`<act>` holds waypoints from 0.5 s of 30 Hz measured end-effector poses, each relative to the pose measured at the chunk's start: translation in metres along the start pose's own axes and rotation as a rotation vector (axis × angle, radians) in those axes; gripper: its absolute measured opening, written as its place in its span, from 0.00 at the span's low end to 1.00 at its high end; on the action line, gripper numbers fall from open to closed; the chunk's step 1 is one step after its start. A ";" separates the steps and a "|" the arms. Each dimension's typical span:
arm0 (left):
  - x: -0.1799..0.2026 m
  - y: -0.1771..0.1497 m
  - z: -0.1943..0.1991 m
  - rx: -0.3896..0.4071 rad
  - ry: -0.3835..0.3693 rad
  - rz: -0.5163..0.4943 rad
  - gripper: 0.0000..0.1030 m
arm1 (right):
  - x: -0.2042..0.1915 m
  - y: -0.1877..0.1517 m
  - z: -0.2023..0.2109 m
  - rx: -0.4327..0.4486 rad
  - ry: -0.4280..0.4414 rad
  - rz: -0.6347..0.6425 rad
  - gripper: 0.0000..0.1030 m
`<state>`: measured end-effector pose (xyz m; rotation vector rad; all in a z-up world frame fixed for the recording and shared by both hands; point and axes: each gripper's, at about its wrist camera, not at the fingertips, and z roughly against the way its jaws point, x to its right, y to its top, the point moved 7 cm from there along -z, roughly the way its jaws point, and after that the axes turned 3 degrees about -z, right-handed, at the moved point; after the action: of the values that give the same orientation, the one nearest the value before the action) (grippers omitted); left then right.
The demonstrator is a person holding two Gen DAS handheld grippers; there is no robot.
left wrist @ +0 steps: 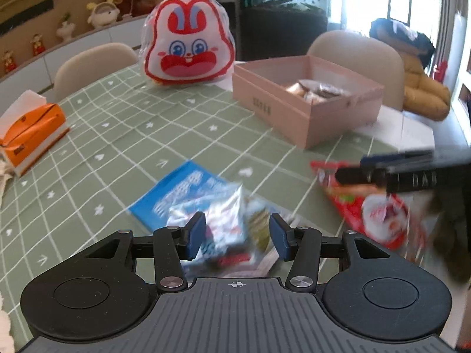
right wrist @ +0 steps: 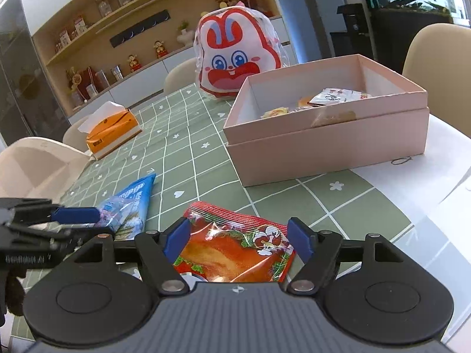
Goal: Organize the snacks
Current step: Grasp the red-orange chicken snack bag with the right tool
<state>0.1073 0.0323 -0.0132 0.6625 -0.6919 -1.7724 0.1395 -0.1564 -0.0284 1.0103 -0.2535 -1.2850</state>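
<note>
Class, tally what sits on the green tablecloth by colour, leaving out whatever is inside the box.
Blue snack packet: 1
Red snack packet: 1
Pink box: 1
Orange tissue box: 1
Red-and-white rabbit bag: 1
Total: 5

The box (right wrist: 323,144) sits far right on the table (right wrist: 188,158); the tissue pack (right wrist: 113,131) far left; two snack packets (right wrist: 235,250) lie near.

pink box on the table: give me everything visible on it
The pink box is a rectangular, matte, cardboard-looking carton standing open on the green checked tablecloth, lidless, with a seam line around its walls and a pale interior. Several wrapped snacks lie inside. The bunny-face bag stands behind it. Neither hand-held gripper touches it.
</note>
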 end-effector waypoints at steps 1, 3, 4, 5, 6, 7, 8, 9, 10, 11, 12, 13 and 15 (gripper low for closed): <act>-0.001 -0.004 0.002 0.012 0.006 -0.011 0.52 | -0.001 0.000 0.000 -0.001 -0.009 0.008 0.72; -0.002 -0.008 0.004 0.036 -0.003 -0.010 0.52 | -0.004 -0.001 -0.002 -0.004 -0.029 0.032 0.73; -0.002 -0.009 0.005 0.047 -0.010 -0.009 0.53 | -0.005 -0.002 -0.003 -0.006 -0.039 0.044 0.73; -0.002 -0.010 0.004 0.051 -0.011 -0.016 0.54 | -0.007 -0.002 -0.004 -0.008 -0.050 0.056 0.73; -0.001 -0.009 0.004 0.055 -0.012 -0.023 0.54 | -0.008 -0.003 -0.004 -0.010 -0.064 0.070 0.73; 0.000 -0.010 0.005 0.060 -0.016 -0.021 0.54 | -0.009 -0.003 -0.005 -0.011 -0.071 0.078 0.74; 0.000 -0.010 0.005 0.063 -0.023 -0.017 0.54 | -0.010 -0.004 -0.005 -0.013 -0.078 0.087 0.74; 0.002 -0.010 0.006 0.067 -0.031 -0.016 0.56 | -0.010 -0.004 -0.005 -0.015 -0.084 0.092 0.75; 0.004 -0.011 0.006 0.069 -0.045 -0.018 0.56 | -0.010 -0.004 -0.005 -0.018 -0.086 0.097 0.76; 0.006 -0.011 0.007 0.071 -0.063 -0.020 0.57 | -0.011 -0.004 -0.006 -0.022 -0.087 0.103 0.78; 0.008 -0.011 0.008 0.074 -0.080 -0.020 0.58 | -0.012 -0.004 -0.007 -0.028 -0.087 0.113 0.79; 0.009 -0.011 0.008 0.076 -0.094 -0.017 0.58 | -0.013 -0.004 -0.008 -0.034 -0.090 0.124 0.81; 0.010 -0.011 0.010 0.082 -0.131 0.004 0.58 | -0.018 -0.006 -0.011 -0.047 -0.115 0.160 0.82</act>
<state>0.0907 0.0269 -0.0153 0.6029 -0.8582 -1.8036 0.1371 -0.1356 -0.0326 0.8606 -0.3832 -1.1989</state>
